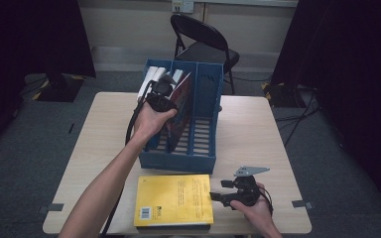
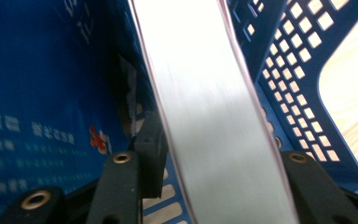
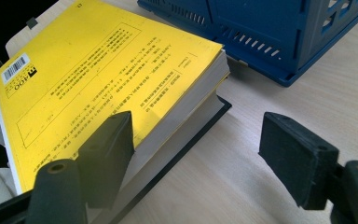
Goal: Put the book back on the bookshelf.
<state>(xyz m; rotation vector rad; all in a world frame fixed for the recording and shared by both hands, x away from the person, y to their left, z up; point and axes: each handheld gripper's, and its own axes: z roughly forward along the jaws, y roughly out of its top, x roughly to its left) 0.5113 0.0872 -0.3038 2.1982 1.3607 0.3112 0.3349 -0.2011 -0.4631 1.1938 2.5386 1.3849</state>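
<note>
Inside the blue file rack [image 1: 198, 156], left gripper [image 1: 159, 97] straddles a book [image 2: 209, 121].

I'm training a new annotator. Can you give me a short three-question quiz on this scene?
1. True or false: the yellow book lies inside the blue file rack.
2. Which claw reaches into the rack? A: left claw. B: right claw.
3. Fill in: the yellow book rests on top of a darker ____.
Key: 1 false, it lies on the table in front of the rack. 2 A. 3 book.
</note>
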